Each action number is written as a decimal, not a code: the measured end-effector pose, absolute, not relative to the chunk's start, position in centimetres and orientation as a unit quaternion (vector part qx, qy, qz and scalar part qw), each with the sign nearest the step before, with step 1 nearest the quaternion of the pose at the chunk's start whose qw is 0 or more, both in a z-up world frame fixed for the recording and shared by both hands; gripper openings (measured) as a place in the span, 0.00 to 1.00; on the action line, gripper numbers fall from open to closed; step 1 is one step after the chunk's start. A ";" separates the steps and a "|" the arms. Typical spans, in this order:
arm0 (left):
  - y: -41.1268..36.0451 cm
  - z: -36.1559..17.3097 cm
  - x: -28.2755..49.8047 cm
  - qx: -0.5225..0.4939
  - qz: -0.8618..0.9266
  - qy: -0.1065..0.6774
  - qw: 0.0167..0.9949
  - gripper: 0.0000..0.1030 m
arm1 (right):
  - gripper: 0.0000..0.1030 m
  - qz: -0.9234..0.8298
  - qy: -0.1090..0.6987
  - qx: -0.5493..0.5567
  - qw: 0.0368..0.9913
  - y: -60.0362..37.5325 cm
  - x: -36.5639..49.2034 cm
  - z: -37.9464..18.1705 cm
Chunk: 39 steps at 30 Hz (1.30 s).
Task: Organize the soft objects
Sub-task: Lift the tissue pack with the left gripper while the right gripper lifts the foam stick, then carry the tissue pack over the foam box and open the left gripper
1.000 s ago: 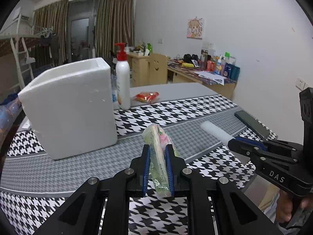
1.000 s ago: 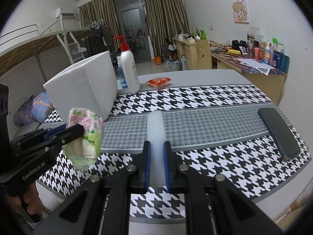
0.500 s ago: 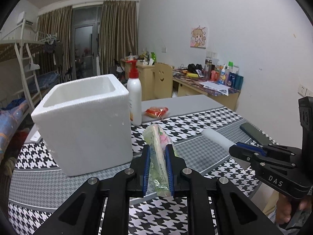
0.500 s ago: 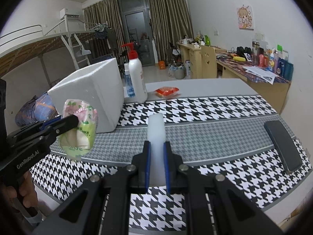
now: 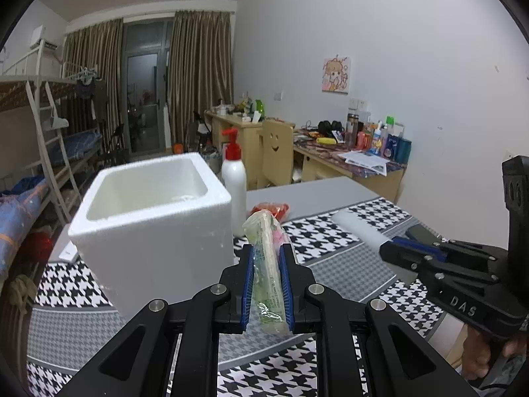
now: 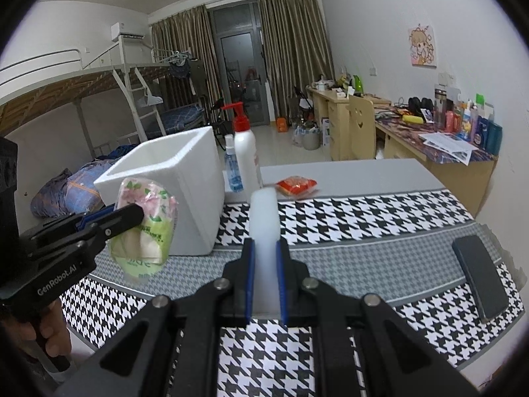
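A tissue pack (image 5: 266,264) is clamped in the left gripper (image 5: 267,273) and a white foam strip (image 6: 264,231) in the right gripper (image 6: 264,276), both near the foam box (image 5: 148,228) (apparently empty); nothing is stowed yet.

Soft green-and-pink printed tissue packet (image 5: 267,264) is up in the air, squeezed thin and standing on edge, near the open white foam box (image 5: 152,228) on the houndstooth cloth. Pale white foam stick (image 6: 263,231) is aloft too, pointing away, just right of the box.

black fingers (image 5: 248,284) — blue pads — silver screws
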<state>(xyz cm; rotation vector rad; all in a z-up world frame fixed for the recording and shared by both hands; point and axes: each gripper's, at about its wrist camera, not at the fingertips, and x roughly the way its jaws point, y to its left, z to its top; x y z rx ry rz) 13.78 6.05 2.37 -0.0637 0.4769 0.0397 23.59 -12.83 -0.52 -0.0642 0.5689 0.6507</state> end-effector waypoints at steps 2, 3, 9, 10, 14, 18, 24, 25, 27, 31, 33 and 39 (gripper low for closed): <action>6.3 2.9 13.7 -0.028 0.017 0.232 0.972 0.16 | 0.15 0.319 0.272 -0.033 0.907 -12.4 23.5 -0.2; 6.4 3.2 13.7 -0.028 0.017 0.230 0.973 0.16 | 0.15 0.320 0.271 -0.035 0.907 -12.2 23.5 -0.1; 6.8 4.4 14.0 -0.017 0.021 0.216 0.976 0.16 | 0.15 0.317 0.260 -0.032 0.911 -11.5 23.6 1.1; 6.8 4.5 14.0 -0.017 0.022 0.213 0.977 0.16 | 0.15 0.315 0.258 -0.033 0.913 -11.4 23.6 1.3; 7.2 5.2 14.3 -0.016 0.022 0.204 0.978 0.16 | 0.15 0.316 0.253 -0.032 0.914 -11.1 23.9 1.8; 7.6 5.6 14.5 -0.014 0.028 0.200 0.979 0.16 | 0.15 0.320 0.250 -0.030 0.913 -10.7 24.1 2.1; 8.2 6.5 14.5 -0.011 0.040 0.189 0.981 0.16 | 0.15 0.324 0.241 -0.028 0.914 -10.0 24.1 3.0; 8.4 6.7 14.6 -0.009 0.042 0.187 0.981 0.16 | 0.15 0.325 0.238 -0.028 0.915 -9.9 24.1 3.2; 8.6 7.0 14.4 -0.010 0.043 0.183 0.982 0.16 | 0.15 0.328 0.234 -0.026 0.915 -9.7 24.1 3.6; 9.0 7.8 14.2 -0.009 0.049 0.172 0.984 0.16 | 0.15 0.335 0.232 -0.021 0.913 -9.5 24.6 4.2; 9.2 8.2 14.2 -0.007 0.053 0.167 0.984 0.17 | 0.15 0.338 0.232 -0.021 0.912 -9.1 24.7 4.3; 9.9 8.6 14.8 -0.009 0.061 0.163 0.985 0.17 | 0.15 0.346 0.228 -0.028 0.910 -7.9 25.0 4.8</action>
